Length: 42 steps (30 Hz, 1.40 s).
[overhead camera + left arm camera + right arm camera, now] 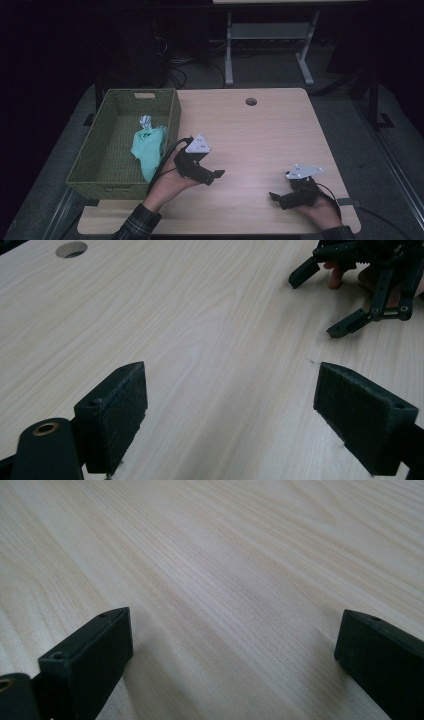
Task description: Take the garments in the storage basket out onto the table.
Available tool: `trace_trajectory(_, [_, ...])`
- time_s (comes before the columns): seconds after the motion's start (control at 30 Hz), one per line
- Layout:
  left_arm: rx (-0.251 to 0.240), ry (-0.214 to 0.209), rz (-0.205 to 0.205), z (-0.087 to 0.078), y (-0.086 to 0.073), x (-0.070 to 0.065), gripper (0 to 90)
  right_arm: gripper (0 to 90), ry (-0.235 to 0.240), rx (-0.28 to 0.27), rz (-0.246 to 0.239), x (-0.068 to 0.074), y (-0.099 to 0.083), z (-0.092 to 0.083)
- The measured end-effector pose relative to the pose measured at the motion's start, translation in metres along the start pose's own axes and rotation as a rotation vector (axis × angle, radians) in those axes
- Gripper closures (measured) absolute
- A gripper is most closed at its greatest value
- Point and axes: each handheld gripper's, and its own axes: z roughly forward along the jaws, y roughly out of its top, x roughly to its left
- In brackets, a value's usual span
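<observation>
Left gripper (pixel 212 175): sat at lower centre-left of the high view, just right of the basket's near right corner, held in the person's left hand (pixel 167 182). Jaws were spread wide with nothing between them; its own view showed bare wood across the gap.
Right gripper (pixel 276 197): sat at lower right of the high view, near the table's front edge, well apart from the left one. Jaws were released, bare tabletop between them. It also appeared at upper right of the left gripper view (pixel 345 300).
Cloth (pixel 148 147): teal, crumpled, lay inside the basket toward its right wall, centre-left of the frame, with a small white crumpled piece (pixel 145 121) at its far end. Neither gripper touched it.
Basket (pixel 107 180): green woven, rectangular, on the table's left edge.
Table (pixel 260 135): light wood, round hole (pixel 251 101) near the far edge.
</observation>
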Motion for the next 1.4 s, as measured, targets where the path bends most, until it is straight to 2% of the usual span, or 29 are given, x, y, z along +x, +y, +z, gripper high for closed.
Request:
trace_trajectory(0.1, [-0.014, 0.002, 0.004, 0.001, 0.003, 0.004, 13.3, 1.8, 0.000, 0.002, -0.001, 0.000, 0.000, 0.000])
trace_trajectory(0.27, [-0.003, -0.022, 0.014, 0.000, 0.007, 0.011, 13.3, 1.7, -0.001, 0.002, -0.001, 0.000, 0.000, 0.000])
trace_trajectory(0.3, [-0.002, -0.016, 0.032, -0.001, 0.010, 0.013, 13.4, 1.7, -0.002, 0.002, -0.001, 0.000, 0.000, 0.000])
trace_trajectory(0.37, [0.001, -0.010, 0.042, -0.003, 0.014, 0.017, 13.5, 1.7, -0.002, 0.003, -0.001, 0.000, 0.000, 0.000])
trace_trajectory(0.6, [-0.015, -0.028, 0.025, -0.010, 0.025, 0.025, 13.5, 1.7, -0.002, 0.003, 0.000, 0.000, 0.000, 0.000])
trace_trajectory(0.7, [-0.013, -0.028, 0.035, -0.014, 0.027, 0.027, 13.5, 1.7, -0.003, 0.001, -0.004, 0.000, 0.000, 0.000])
trace_trajectory(0.97, [-0.025, -0.018, 0.035, -0.024, 0.026, 0.030, 13.5, 1.7, -0.002, 0.001, -0.006, 0.000, 0.000, 0.000])
trace_trajectory(1.17, [-0.041, 0.008, -0.002, -0.036, 0.021, 0.038, 13.5, 1.7, -0.002, 0.001, -0.005, 0.000, 0.000, 0.000])
trace_trajectory(1.4, [-0.031, 0.032, -0.005, -0.043, 0.016, 0.044, 13.8, 1.7, -0.002, 0.001, -0.005, 0.000, 0.000, 0.000])
